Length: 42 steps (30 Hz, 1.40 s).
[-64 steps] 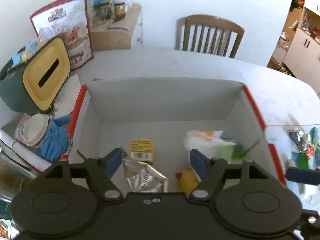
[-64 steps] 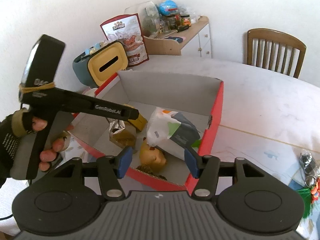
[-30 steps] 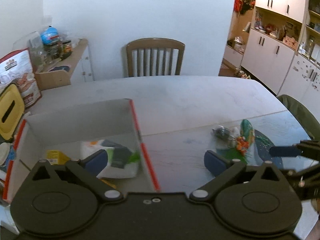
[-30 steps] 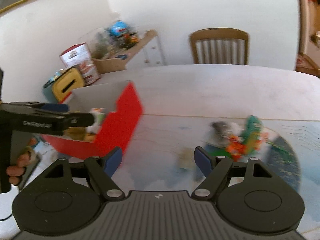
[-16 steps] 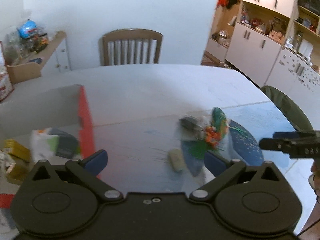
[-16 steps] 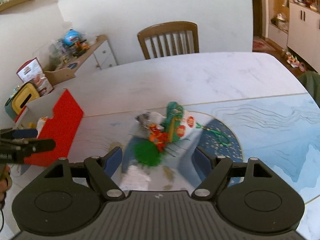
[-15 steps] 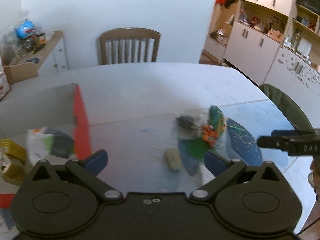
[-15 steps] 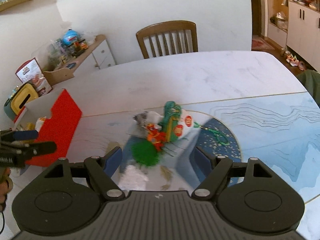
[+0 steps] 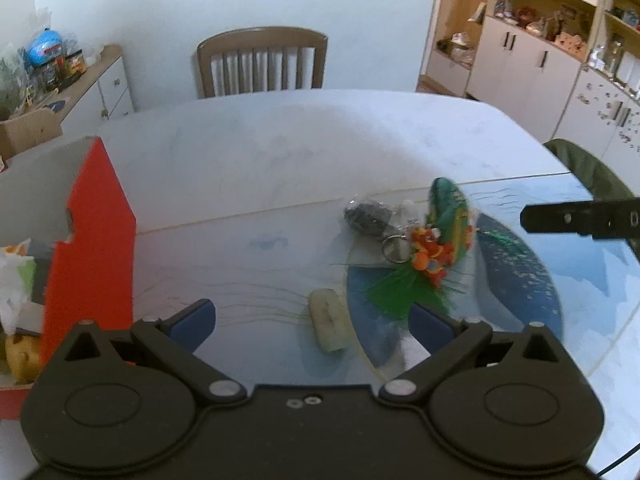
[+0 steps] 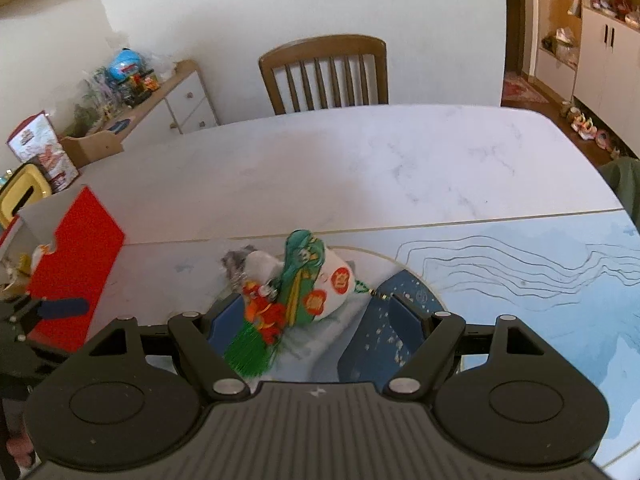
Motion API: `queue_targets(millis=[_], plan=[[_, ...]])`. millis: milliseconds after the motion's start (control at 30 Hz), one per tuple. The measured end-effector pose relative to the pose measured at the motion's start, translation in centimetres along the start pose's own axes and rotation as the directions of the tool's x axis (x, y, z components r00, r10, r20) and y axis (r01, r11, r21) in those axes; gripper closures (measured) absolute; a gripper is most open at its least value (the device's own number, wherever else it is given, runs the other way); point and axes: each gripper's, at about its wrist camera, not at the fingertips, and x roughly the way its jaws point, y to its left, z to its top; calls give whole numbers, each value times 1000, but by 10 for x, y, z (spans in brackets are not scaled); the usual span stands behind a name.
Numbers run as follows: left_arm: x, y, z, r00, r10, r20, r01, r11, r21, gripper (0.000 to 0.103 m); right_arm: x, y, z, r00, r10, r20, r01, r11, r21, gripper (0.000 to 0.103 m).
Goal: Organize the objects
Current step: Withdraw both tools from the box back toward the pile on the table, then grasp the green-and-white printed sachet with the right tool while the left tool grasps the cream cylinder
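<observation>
A small pile lies on the table: a green embroidered charm [image 9: 448,216] [image 10: 300,272] with a red-orange knot [image 10: 264,314] and green tassel [image 10: 250,350], a white pouch with red seals [image 10: 334,284], and a dark grey item [image 9: 368,216] with a keyring. A cream oblong piece [image 9: 326,322] lies apart, to the pile's left. My right gripper [image 10: 316,320] is open, low over the pile, fingers on either side of it. My left gripper [image 9: 310,318] is open and holds nothing; the cream piece sits between its fingers. The red-sided cardboard box [image 9: 92,240] [image 10: 72,264] stands left with several items inside.
A wooden chair [image 10: 324,76] stands at the table's far side. A sideboard with clutter [image 9: 60,92] is at the back left, white cabinets [image 9: 540,64] at the right. A blue patterned mat [image 10: 540,280] covers the table's near right. A green chair back [image 9: 588,168] shows at the right edge.
Both grippers have swung right, away from the box and over to the pile. The right gripper has dropped closer, so the pile now lies between its fingers.
</observation>
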Motion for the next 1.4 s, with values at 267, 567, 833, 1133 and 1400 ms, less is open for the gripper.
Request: queue_targets(millis=[267,567,833,1133,1400], plan=[[29,1,-1,998,41,-47,-42,999,-10,7,44,-11,12,999,-9,-39,9,1000,17,24],[41,-5,-7,996,48,-74,-48,999,4,15,75,-13,16,996,3,-86,-3,1000,6,24],[50,-7,-12,995,41,-90,-40,999,20,27,91,-3,18,994,27,-105,-31,999,-36,24],[52,-9,-11,996,3,-92,2,999,51,49,87,-1,12,993,65,-100,-68,997,-26,40],[52,-8,-11,995,-32,-96,36,999,40,69,78,-5,7,995,70,-73,-70,998,0,51]])
